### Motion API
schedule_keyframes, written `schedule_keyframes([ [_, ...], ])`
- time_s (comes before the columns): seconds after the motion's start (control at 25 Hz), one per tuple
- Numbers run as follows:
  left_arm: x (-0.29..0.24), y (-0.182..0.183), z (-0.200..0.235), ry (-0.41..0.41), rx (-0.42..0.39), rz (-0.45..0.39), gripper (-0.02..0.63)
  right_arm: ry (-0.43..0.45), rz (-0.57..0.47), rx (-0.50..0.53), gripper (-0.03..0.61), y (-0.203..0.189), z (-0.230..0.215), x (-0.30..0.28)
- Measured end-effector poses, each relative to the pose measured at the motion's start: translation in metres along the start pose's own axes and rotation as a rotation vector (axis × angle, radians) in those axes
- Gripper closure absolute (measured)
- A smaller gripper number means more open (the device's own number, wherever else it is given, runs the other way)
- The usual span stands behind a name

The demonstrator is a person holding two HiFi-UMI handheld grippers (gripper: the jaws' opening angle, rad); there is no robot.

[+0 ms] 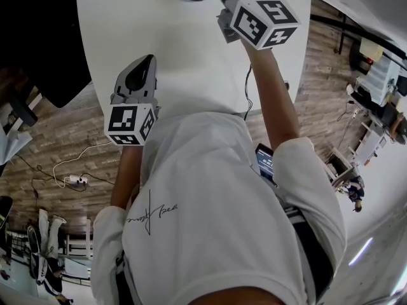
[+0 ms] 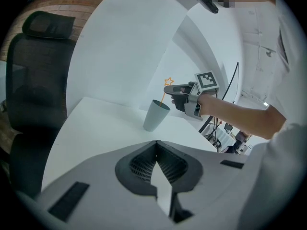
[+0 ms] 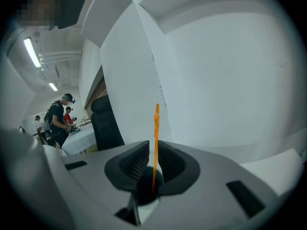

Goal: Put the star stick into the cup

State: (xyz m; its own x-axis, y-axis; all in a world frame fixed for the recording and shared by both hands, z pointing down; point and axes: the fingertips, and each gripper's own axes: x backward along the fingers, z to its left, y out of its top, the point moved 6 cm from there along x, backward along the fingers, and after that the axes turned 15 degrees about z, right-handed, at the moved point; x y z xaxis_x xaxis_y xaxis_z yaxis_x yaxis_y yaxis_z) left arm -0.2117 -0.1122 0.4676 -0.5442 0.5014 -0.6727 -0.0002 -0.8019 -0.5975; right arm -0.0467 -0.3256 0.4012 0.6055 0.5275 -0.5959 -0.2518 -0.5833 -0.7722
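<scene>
Standing almost straight up, the star stick point(image 3: 155, 143) is thin and orange, and its bottom end is already down inside the cup point(image 2: 155, 116). The star on top is above the rim. The right gripper point(image 3: 153, 150) has its two jaws pressed in on the stick and is pinching it just above the cup's mouth.

I think this is the last step, dropping the stick in. The next move looks simple: the jaws need to let go, and then the gripper should lift straight up so it does not knock the star or tip the cup.

The cup stands near the far edge of the white tabletop point(image 2: 96, 123). The left gripper point(image 2: 157, 150) hangs over the near edge, well apart from the cup. Its jaws are pressed together with nothing between them.

The cup is plain and has no label. The shirt point(image 1: 210, 202) has a thin scribble like a signed name, but I cannot read it. The cube point(image 1: 262, 21) on each gripper has only black and white squares, no words.
</scene>
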Motion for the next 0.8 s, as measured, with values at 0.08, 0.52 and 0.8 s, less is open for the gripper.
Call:
schedule_keyframes([
  [0.08,0.001,0.001,0.000,0.003,-0.002,-0.004,0.606,0.005,0.004,0.005,0.514,0.000,0.002,0.001],
  [0.52,0.002,0.001,-0.014,-0.017,-0.021,-0.007,0.606,0.009,0.021,0.029,0.486,0.001,0.002,0.018],
  [0.8,0.003,0.002,-0.017,-0.026,-0.046,-0.017,0.606,0.006,0.037,0.023,0.476,-0.003,0.001,0.028],
])
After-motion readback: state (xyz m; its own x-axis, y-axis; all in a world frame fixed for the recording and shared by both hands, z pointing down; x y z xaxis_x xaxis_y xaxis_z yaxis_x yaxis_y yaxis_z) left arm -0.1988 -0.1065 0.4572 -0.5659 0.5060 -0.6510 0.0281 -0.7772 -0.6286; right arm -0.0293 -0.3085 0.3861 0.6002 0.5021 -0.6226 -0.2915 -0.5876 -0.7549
